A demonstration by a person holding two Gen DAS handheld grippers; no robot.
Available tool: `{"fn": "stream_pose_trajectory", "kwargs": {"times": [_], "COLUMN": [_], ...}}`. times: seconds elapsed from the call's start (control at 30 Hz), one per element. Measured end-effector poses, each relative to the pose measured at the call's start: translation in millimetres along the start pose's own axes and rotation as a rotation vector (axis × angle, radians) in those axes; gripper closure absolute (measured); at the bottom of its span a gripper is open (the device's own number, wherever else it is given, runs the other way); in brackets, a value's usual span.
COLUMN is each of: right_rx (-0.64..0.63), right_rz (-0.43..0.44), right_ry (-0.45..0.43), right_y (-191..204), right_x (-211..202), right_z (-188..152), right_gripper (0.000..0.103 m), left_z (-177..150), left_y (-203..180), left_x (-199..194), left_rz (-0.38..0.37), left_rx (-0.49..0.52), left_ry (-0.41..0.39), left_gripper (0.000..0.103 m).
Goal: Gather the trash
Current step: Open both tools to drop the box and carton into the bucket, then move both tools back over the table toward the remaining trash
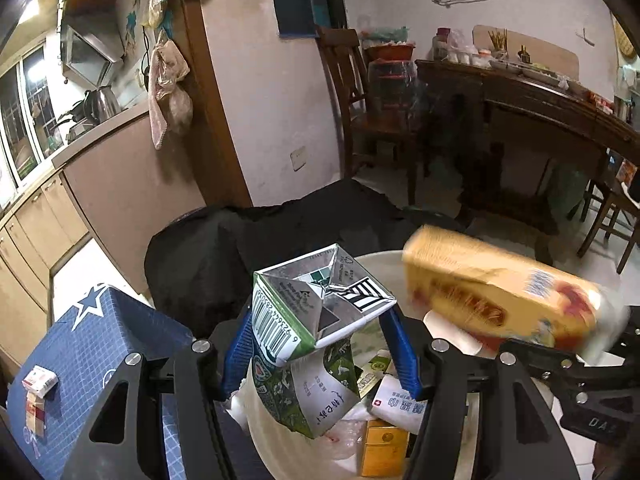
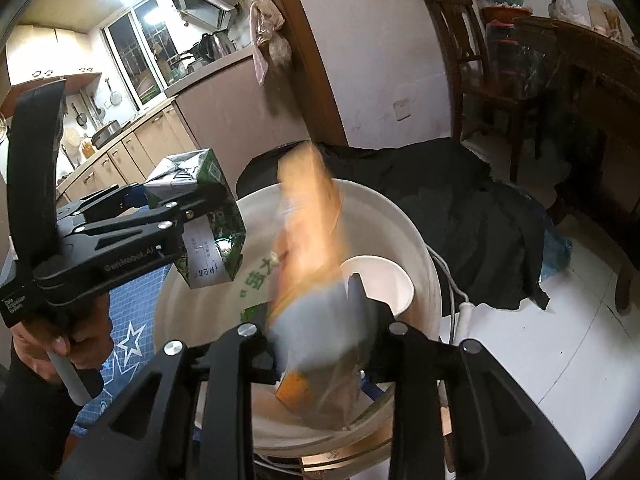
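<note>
My left gripper (image 1: 320, 340) is shut on a crumpled green and white drink carton (image 1: 316, 312), its blue pads (image 1: 240, 344) pressing both sides, and holds it over a white bucket (image 1: 380, 258). In the right wrist view the same carton (image 2: 212, 232) hangs above the bucket's (image 2: 420, 240) left rim. A long yellow snack package (image 2: 312, 216) lies between the fingers of my right gripper (image 2: 320, 320), tilted over the bucket. The package is smeared with blur while the fingers are sharp, so the pads do not grip it. It shows as a yellow package (image 1: 500, 300) at the right of the left wrist view.
The bucket holds a white cup (image 2: 380, 280), a wipes pack (image 1: 396, 400) and a yellow box (image 1: 384, 448). Black cloth (image 2: 460, 200) lies behind it. A blue starred tablecloth (image 1: 100, 340) with a small carton (image 1: 38, 384) is at the left. A dark wooden table (image 1: 520, 96) and chairs stand behind.
</note>
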State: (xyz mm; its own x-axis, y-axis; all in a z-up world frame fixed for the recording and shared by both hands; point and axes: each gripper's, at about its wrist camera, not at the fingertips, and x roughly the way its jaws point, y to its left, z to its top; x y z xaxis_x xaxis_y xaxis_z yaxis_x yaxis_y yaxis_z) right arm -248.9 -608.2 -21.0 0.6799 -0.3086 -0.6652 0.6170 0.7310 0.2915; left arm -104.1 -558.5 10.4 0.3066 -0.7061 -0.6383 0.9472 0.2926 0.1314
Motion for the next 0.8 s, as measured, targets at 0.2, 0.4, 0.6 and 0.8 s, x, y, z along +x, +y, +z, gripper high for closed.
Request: {"fn": "stream_pose_trajectory", "kwargs": {"times": [0.2, 0.4, 0.6, 0.8], "right_rx": [-0.005, 0.002, 0.010, -0.025], "right_rz": [-0.001, 0.003, 0.027, 0.203], "right_ry": [-0.018, -0.030, -0.035, 0.071], "right_y": [0, 0, -2, 9], "right_x": [-4, -9, -14, -2], "right_z": [0, 1, 1, 0], "right_gripper": [0.065, 0.065, 0.065, 0.063], "left_z": [0, 2, 3, 1], "left_y": [6, 4, 7, 20], "left_x": [1, -5, -12, -18], "left_rz": [-0.022, -0.012, 0.011, 0.045], "left_rx": [-0.023, -0.019, -0.025, -0.056], "left_ry": [0.008, -0.007, -0.026, -0.035], "left_gripper": [0.039, 0.038, 0.038, 0.038]}}
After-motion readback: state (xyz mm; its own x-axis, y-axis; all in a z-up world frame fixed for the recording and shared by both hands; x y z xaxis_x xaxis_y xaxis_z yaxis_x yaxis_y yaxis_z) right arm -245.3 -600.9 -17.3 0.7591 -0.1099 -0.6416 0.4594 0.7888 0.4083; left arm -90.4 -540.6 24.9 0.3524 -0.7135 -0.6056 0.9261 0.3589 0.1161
